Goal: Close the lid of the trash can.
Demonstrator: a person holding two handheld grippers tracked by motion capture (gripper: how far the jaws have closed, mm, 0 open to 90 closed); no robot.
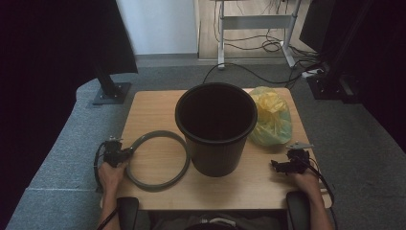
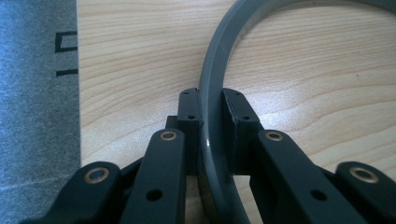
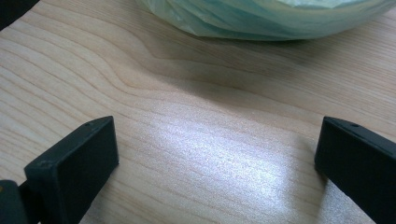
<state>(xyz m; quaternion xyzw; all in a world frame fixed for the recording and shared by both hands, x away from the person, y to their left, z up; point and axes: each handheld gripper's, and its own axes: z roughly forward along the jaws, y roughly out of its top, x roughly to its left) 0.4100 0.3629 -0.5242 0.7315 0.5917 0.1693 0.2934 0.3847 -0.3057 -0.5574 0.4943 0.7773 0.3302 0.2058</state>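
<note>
While the left gripper [image 2: 211,105] clamps the grey ring [image 1: 158,160] beside the bin [image 1: 215,127], the right gripper [image 3: 217,149] gapes wide, empty.

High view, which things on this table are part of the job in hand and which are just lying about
In the job: grey ring, clamped in the left gripper; black bin, likely next.
Lying about: yellow-green bag; right gripper, open over bare table.

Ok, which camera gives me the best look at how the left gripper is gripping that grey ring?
The left gripper view: the left gripper has its jaws shut on the grey ring, pads on both sides of the band. The high view shows the whole ring on the table, but the grip there is too small to judge. The right gripper view faces the yellow-green bag instead.
</note>
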